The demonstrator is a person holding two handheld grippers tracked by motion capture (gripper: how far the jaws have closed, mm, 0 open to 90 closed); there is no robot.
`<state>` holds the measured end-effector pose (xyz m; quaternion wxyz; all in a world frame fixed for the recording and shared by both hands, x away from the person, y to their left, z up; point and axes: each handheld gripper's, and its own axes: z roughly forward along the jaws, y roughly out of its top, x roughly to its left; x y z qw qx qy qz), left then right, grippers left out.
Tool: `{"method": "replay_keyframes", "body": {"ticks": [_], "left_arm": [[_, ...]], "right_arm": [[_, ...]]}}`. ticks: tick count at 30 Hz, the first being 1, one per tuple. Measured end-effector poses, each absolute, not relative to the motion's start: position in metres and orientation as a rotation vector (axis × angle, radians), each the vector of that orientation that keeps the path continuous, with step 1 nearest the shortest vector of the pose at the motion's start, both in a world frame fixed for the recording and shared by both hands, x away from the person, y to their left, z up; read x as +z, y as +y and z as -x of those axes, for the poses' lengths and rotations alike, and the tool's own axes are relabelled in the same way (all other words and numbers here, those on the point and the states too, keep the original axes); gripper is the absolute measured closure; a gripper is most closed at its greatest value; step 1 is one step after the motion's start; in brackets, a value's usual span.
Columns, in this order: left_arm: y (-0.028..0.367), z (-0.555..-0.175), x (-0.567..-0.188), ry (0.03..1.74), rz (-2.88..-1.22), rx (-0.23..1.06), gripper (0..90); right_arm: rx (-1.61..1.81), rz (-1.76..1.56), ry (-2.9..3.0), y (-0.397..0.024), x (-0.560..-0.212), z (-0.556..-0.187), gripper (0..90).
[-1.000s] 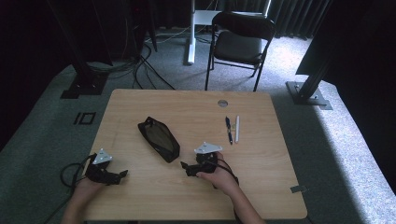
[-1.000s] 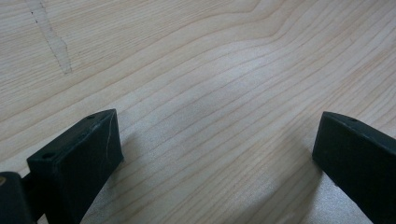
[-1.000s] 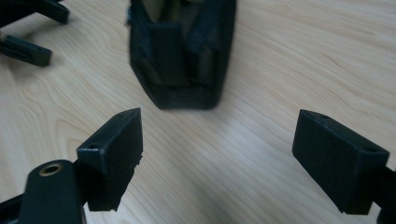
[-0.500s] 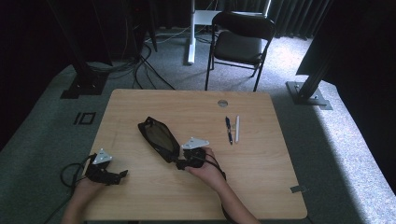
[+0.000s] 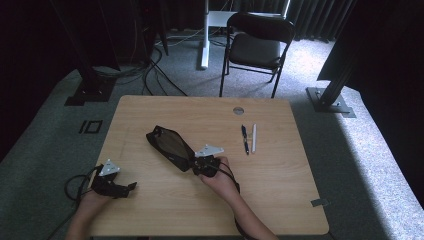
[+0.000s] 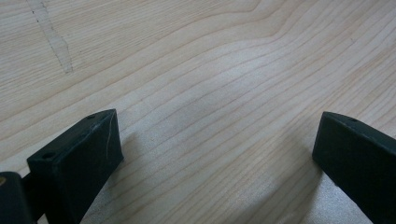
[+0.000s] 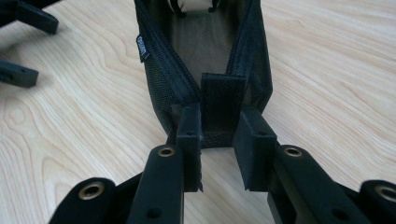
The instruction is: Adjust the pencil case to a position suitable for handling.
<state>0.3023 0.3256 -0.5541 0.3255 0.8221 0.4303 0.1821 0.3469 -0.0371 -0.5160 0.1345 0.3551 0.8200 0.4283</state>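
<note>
The right gripper [image 7: 217, 135] pinches the black mesh pouch's [image 7: 205, 51] end tab (side label seemingly unreadable); left gripper [image 6: 215, 154] gapes.

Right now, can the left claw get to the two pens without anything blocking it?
Probably not directly: the left claw sits at the table's near left, and the pens lie across the table, with the mesh pouch and right claw between.
</note>
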Motion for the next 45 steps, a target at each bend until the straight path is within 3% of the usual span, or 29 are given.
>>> {"method": "replay_keyframes", "body": {"ticks": [23, 45], "left_arm": [[0.326, -0.302, -0.554, 1.127, -2.155, 0.478, 1.6], [0.326, -0.302, -0.554, 1.132, -2.152, 0.481, 1.6]], "right_arm": [[1.126, -1.197, 2.259, -0.124, -0.516, -0.331, 73.0], [1.125, -1.313, 2.151, -0.177, -0.522, -0.285, 72.9]]}}
